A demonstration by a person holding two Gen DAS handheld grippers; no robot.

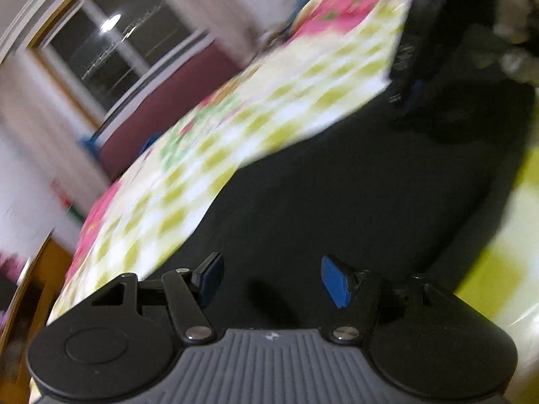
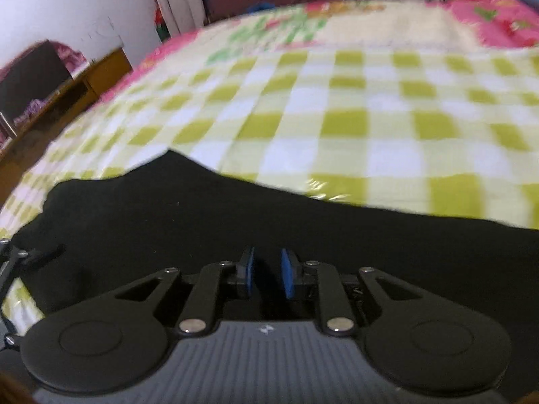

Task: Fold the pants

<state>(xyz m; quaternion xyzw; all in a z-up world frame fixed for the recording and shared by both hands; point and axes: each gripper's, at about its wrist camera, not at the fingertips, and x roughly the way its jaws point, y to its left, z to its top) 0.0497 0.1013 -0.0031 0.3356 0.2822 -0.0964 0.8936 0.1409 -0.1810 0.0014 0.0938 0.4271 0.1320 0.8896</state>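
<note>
The black pants (image 1: 353, 185) lie spread on the green-and-white checked bedspread (image 1: 269, 111). My left gripper (image 1: 273, 276) is open, its blue pads wide apart just above the black cloth, holding nothing. In the right wrist view the pants (image 2: 235, 222) fill the lower half over the bedspread (image 2: 337, 118). My right gripper (image 2: 267, 274) has its blue pads close together with a narrow gap; black cloth lies between and below them, and I cannot tell whether it is pinched. The other gripper (image 1: 414, 77) shows dark at the far end of the pants.
A window (image 1: 111, 47) and a maroon headboard (image 1: 175, 101) lie beyond the bed. A wooden cabinet (image 2: 67, 91) stands to the left of the bed. Pink floral pillows (image 2: 498, 23) lie at the far right.
</note>
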